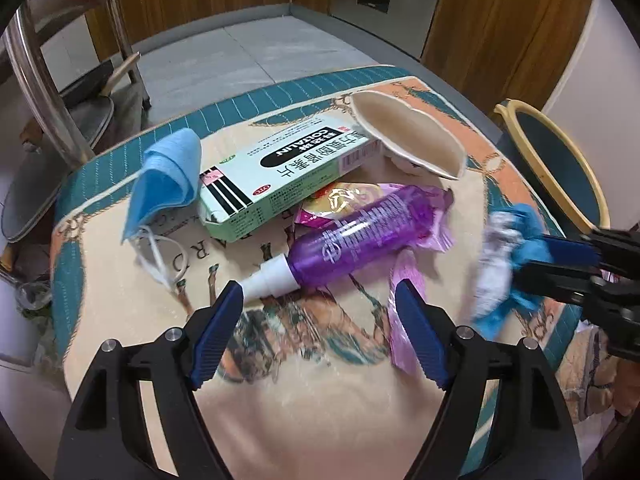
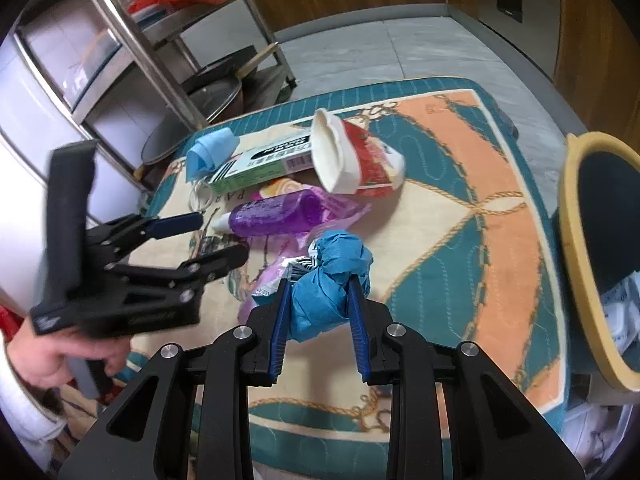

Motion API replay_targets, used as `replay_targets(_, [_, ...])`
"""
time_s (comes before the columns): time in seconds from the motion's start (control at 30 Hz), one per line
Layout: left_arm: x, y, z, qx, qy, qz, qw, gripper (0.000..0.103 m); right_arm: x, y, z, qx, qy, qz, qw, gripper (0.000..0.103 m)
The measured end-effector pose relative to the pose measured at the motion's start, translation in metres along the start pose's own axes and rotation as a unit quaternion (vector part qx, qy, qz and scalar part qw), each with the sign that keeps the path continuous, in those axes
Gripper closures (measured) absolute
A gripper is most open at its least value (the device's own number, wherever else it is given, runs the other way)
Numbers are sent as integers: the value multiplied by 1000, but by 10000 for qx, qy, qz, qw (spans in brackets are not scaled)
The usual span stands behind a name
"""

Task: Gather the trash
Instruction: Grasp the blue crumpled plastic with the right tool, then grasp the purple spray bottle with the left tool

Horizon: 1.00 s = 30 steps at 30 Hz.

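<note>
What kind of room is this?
Probably a kitchen at home: a metal rack holds a pan and pot lids, wooden cabinets stand behind, and a bin sits beside the cloth-covered table.

On the patterned cloth (image 1: pixel 304 408): one purple spray bottle (image 1: pixel 352 236), one green medicine box (image 1: pixel 280 176), one crushed paper cup (image 1: pixel 412 136), one blue face mask (image 1: pixel 168 184) at centre left, one blue crumpled wad (image 2: pixel 332 280) (clamped), a few pink wrappers (image 1: pixel 404 320). One yellow-rimmed bin (image 2: pixel 576 248), right edge.

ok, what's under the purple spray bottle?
The purple spray bottle lies on a pink wrapper and a snack packet, both sticking out beside it. Whatever sits directly beneath its body is covered.
</note>
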<state>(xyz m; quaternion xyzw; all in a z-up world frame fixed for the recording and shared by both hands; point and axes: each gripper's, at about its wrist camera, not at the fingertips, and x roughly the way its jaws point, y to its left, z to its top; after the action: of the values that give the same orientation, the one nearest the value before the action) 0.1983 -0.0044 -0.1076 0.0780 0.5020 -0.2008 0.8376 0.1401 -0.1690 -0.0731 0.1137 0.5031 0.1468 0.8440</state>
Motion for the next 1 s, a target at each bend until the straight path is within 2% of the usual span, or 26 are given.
replay_targets(0.13, [13, 1, 9, 6, 45, -81, 10000, 26, -8, -10, -1, 133, -55, 10, 9999, 73])
replay_targets(0.37, [26, -11, 19, 330, 137, -75, 9993, 26, -14, -23, -2, 311, -101, 0, 9995, 73])
replay_targets(0.43, [28, -15, 19, 423, 180, -57, 9989, 29, -16, -25, -2, 349, -122, -2, 9993, 73])
replay_targets(0.5, [28, -18, 19, 516, 251, -42, 9983, 43, -17, -27, -2, 380, -138, 9, 9992, 73])
replay_targets(0.6, [25, -20, 17, 568, 347, -96, 9977, 51, -18, -28, -3, 414, -137, 25, 9990, 73])
replay_targets(0.8, [18, -26, 8, 717, 547, -294, 9955, 55, -20, -30, -2, 457, -145, 64, 9988, 73])
replay_targets(1.0, [15, -35, 12, 958, 453, -218, 9941, 53, -23, -33, -3, 494, -144, 83, 9986, 73])
